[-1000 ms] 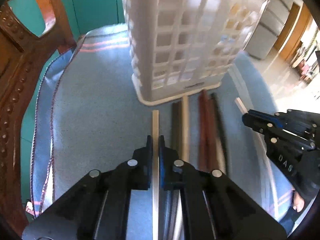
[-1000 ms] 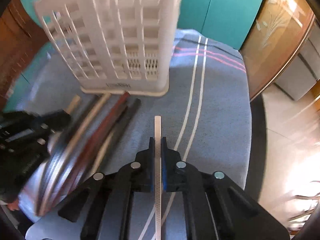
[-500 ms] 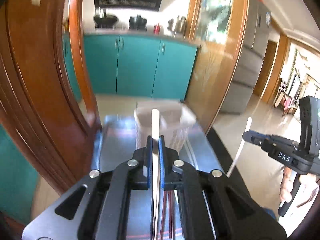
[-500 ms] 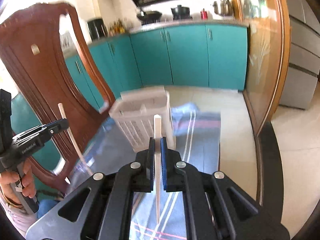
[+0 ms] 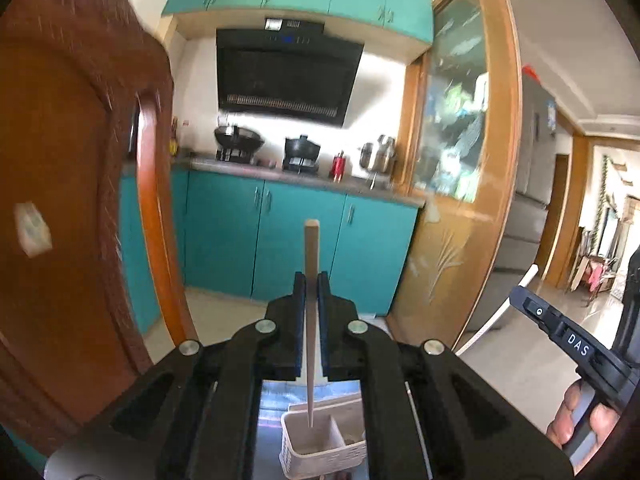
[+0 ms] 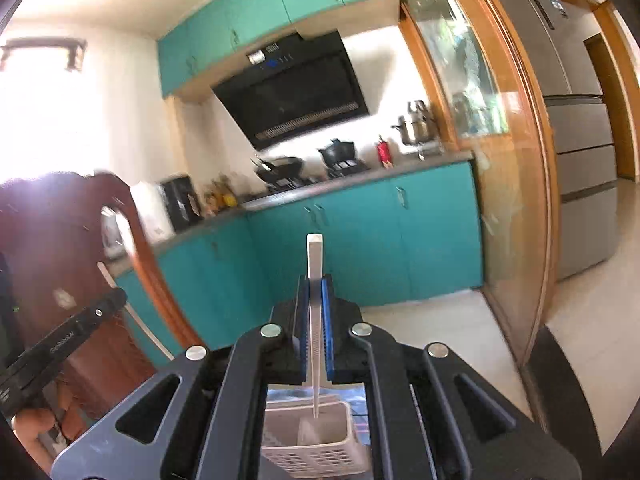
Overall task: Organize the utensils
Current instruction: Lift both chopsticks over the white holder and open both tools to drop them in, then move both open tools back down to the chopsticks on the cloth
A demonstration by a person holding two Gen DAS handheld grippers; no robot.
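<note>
My left gripper (image 5: 311, 280) is shut on a tan chopstick (image 5: 311, 248) held upright, its lower tip hanging over the left compartment of the white slotted utensil basket (image 5: 320, 452). My right gripper (image 6: 315, 284) is shut on a white chopstick (image 6: 315, 256), also upright, its tip over the same basket (image 6: 316, 452). The right gripper also shows at the right in the left wrist view (image 5: 520, 296) with its white chopstick (image 5: 496, 316). The left gripper shows at the left in the right wrist view (image 6: 116, 300).
The basket stands on a blue cloth (image 5: 272, 408) far below both grippers. A carved wooden chair back (image 5: 72, 200) rises at the left. Teal kitchen cabinets (image 5: 300, 240), a glass door (image 5: 456, 200) and a fridge (image 6: 576, 120) lie beyond.
Both grippers have lifted their chopsticks off the cloth, swung them upright and risen high above the basket. The view has tilted from the table to the kitchen.
</note>
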